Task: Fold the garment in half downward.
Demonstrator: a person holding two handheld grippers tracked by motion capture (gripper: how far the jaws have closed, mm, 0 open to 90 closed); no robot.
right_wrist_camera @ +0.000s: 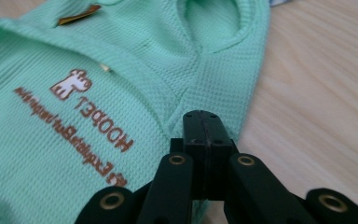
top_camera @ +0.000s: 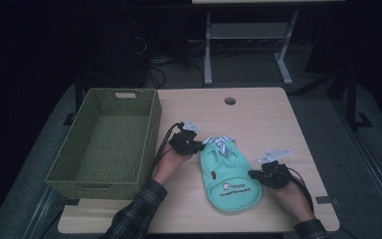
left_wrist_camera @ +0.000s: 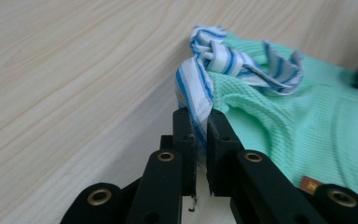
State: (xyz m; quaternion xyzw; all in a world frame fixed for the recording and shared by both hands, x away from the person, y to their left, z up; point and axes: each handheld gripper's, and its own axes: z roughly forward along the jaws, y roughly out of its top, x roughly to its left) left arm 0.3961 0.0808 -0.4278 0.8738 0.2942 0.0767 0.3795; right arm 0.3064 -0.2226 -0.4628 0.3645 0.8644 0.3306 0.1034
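My left gripper [left_wrist_camera: 201,122] has its jaws clamped on the blue-striped white collar [left_wrist_camera: 200,81] of the small green garment [top_camera: 226,174], which lies flat on the wooden table [top_camera: 258,112] between my two hands, just right of the green woven basket [top_camera: 107,142]. My right gripper [right_wrist_camera: 204,125] has its jaws pressed tight together at the garment's side edge, near the brown lettering [right_wrist_camera: 81,119]; I cannot tell whether any fabric is caught between them.
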